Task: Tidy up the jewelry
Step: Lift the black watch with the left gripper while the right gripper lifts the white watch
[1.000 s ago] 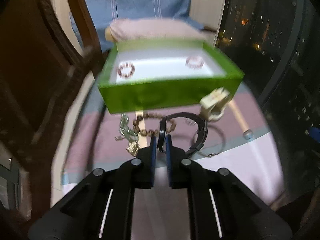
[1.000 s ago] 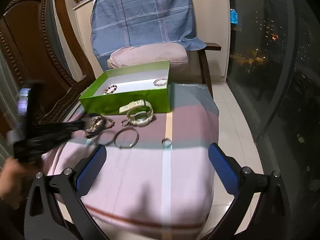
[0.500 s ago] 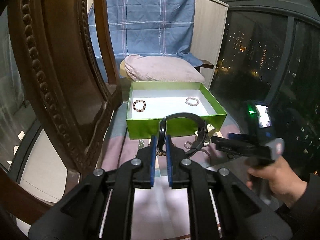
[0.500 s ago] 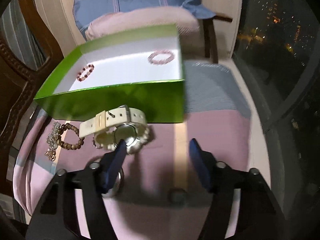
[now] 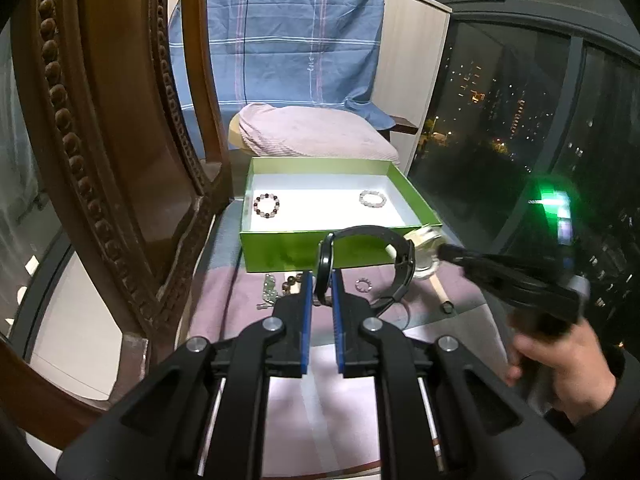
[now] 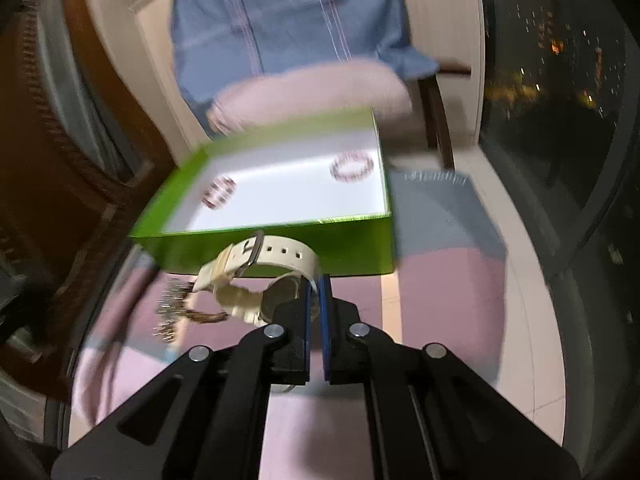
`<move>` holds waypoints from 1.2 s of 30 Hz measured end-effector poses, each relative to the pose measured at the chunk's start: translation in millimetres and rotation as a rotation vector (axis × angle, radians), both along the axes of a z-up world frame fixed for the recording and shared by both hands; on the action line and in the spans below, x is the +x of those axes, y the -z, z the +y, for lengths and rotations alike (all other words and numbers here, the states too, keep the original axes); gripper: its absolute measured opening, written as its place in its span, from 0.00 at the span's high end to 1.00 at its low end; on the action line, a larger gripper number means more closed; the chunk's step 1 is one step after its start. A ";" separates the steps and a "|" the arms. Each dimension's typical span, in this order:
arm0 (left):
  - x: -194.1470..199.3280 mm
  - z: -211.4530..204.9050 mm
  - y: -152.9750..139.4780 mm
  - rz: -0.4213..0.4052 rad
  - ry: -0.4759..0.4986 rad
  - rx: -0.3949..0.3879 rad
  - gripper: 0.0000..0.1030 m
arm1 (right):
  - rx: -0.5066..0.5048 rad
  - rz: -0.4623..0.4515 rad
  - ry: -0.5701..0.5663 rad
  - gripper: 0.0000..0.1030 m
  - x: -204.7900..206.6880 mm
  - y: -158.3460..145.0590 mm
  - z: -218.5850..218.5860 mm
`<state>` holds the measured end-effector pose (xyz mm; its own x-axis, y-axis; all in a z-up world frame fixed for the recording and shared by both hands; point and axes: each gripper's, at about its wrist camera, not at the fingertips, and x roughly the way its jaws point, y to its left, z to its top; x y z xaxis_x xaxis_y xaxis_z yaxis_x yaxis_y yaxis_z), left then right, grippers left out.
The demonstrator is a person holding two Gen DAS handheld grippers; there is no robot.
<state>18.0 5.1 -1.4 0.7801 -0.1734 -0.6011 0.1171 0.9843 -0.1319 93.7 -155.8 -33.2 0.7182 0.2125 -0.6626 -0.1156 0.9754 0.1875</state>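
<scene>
My left gripper (image 5: pixel 322 280) is shut on a black watch (image 5: pixel 372 236) and holds it up in front of the green box (image 5: pixel 280 250). My right gripper (image 6: pixel 315 286) is shut on a cream watch (image 6: pixel 276 254) and holds it lifted before the box (image 6: pixel 352 248); the watch also shows in the left wrist view (image 5: pixel 426 240). Two bead bracelets lie in the box, one dark at the left (image 5: pixel 267 205) and one pale at the right (image 5: pixel 372 199). Loose pieces lie on the pink cloth: a silver chain (image 5: pixel 270 286), brown beads (image 5: pixel 294 282), a small ring (image 5: pixel 363 285).
A carved wooden chair back (image 5: pixel 100 160) stands close at the left. A chair with a pink cushion (image 5: pixel 308 136) and blue cloth (image 5: pixel 280 48) is behind the box. A dark window (image 5: pixel 520 120) is at the right. The right hand and gripper body (image 5: pixel 532 292) reach in from the right.
The right gripper has moved in, shut on the cream watch and lifted it off the cloth. The left gripper still holds the black watch, raised and pulled back.
</scene>
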 end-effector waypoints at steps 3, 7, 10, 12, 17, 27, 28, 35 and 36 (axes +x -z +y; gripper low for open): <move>-2.9 -5.5 0.1 -0.002 0.010 -0.002 0.91 | 0.012 -0.093 -0.031 0.95 -40.8 -29.5 -3.0; -7.7 -13.9 1.2 -0.005 0.025 0.006 0.91 | 0.009 -0.215 -0.037 0.95 -90.0 -56.0 -9.8; -12.0 -20.0 1.6 -0.007 0.037 0.013 0.91 | 0.029 -0.248 -0.021 0.95 -112.4 -60.7 -19.0; -13.3 -23.4 2.5 -0.004 0.041 0.019 0.91 | 0.026 -0.255 -0.011 0.95 -121.8 -60.4 -25.0; -12.3 -27.5 7.1 0.009 0.039 0.023 0.91 | 0.045 -0.236 -0.001 0.95 -119.4 -58.2 -32.1; -11.2 -25.3 8.2 0.022 0.026 0.020 0.91 | 0.037 -0.219 -0.012 0.95 -118.2 -54.6 -29.2; -11.2 -25.6 8.2 0.024 0.028 0.019 0.91 | 0.037 -0.219 -0.011 0.95 -118.8 -54.2 -29.1; -11.1 -25.1 8.0 0.028 0.027 0.020 0.91 | 0.037 -0.209 -0.019 0.95 -117.5 -53.2 -27.7; -11.1 -25.0 8.0 0.028 0.025 0.021 0.91 | 0.036 -0.209 -0.021 0.95 -117.2 -53.0 -27.1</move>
